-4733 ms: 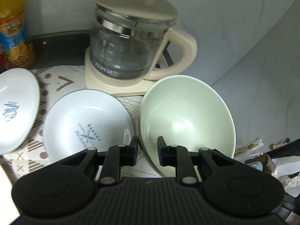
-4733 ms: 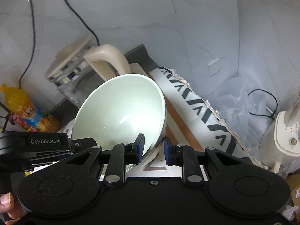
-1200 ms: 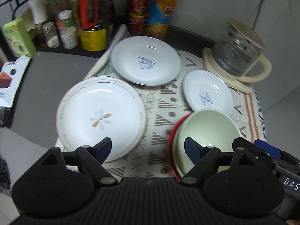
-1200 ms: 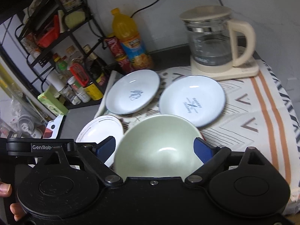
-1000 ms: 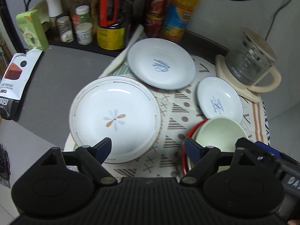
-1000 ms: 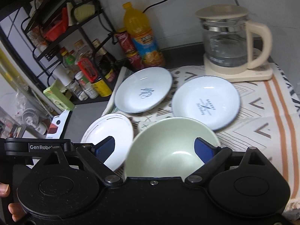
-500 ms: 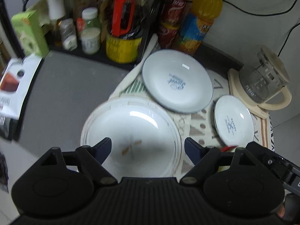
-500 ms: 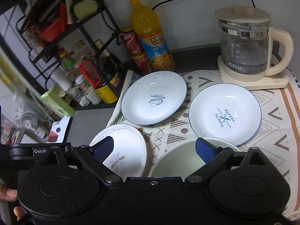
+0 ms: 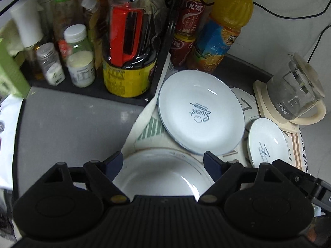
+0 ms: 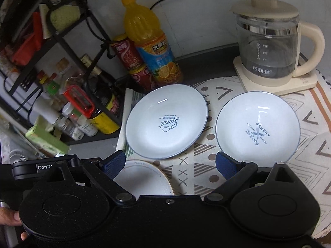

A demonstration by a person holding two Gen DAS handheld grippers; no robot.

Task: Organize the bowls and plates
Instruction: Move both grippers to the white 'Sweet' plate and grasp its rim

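My left gripper (image 9: 163,161) stands open above the near part of a large white plate with a gold rim (image 9: 163,171). Just beyond it lies a white plate lettered "Sweet" (image 9: 199,111), and a smaller "Bakery" plate (image 9: 266,142) lies to the right. My right gripper (image 10: 170,163) is open too, with nothing between its fingers. It hovers over the patterned cloth (image 10: 186,171), with the gold-rimmed plate (image 10: 142,179) under its left finger. Ahead of it lie the "Sweet" plate (image 10: 166,122) and the "Bakery" plate (image 10: 257,126). The green bowl is out of view.
A glass kettle (image 10: 269,43) on a cream base stands at the back right. An orange juice bottle (image 10: 151,45), red cans (image 10: 124,51) and a black rack of bottles and jars (image 9: 124,41) line the back and left. A grey counter (image 9: 72,128) lies left of the cloth.
Both grippers have moved forward and left, away from the green bowl and red dish, which have dropped out of view. The plates and bottles now appear closer. Both grippers stay open.
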